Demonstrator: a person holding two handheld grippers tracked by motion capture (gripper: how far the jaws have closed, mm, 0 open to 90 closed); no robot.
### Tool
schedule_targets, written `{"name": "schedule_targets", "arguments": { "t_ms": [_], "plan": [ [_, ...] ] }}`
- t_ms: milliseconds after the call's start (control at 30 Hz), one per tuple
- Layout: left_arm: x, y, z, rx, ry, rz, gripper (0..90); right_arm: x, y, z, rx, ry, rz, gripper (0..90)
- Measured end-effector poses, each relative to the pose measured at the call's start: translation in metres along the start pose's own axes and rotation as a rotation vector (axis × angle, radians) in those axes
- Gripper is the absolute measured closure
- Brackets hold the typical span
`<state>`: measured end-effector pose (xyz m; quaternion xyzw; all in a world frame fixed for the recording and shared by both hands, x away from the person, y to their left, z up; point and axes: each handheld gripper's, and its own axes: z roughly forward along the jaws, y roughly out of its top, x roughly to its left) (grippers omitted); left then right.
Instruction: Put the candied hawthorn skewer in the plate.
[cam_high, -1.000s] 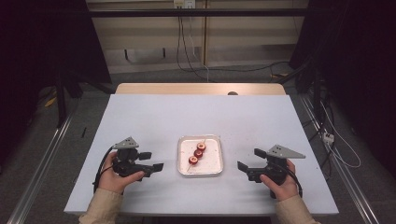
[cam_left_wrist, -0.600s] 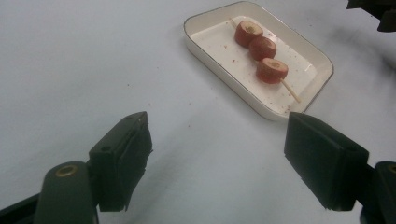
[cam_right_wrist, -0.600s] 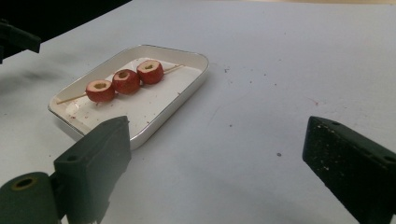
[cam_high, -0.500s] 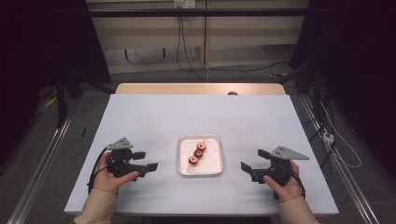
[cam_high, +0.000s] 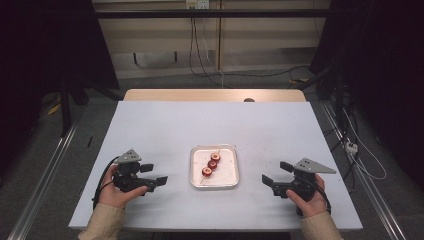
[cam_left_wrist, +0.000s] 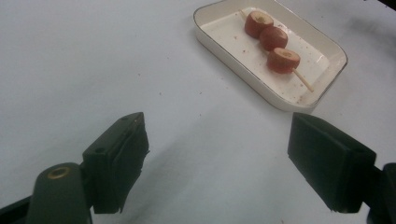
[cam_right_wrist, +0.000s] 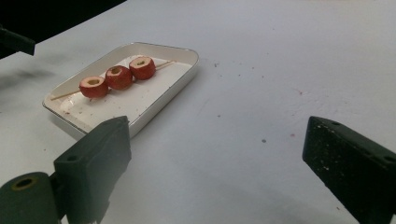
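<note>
White table (cam_high: 165, 125): skewer (cam_high: 212, 164) in tray (cam_high: 196, 167) between both open claws.

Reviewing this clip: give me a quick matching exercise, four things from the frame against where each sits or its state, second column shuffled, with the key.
Things:
1. skewer
2. tray
3. left gripper
4. right gripper

Places or states:
A. open, at the table's right side
B. lying in the tray, carrying three red pieces
C. open, at the table's left side
D. on the table between the two grippers

Pairs: 1-B, 2-D, 3-C, 4-A
</note>
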<state>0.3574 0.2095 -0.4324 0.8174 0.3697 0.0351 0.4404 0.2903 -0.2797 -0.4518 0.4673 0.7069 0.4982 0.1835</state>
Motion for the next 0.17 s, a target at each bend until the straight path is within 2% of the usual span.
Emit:
{"name": "schedule_targets", "arguments": {
  "t_ms": [167],
  "plan": [
    [0.0032, -0.0004, 0.0001, 0.0, 0.017, 0.002, 19.4, -0.0018, -0.0011, 0.0009, 0.012, -0.016, -0.011, 7.0]
  ]
}}
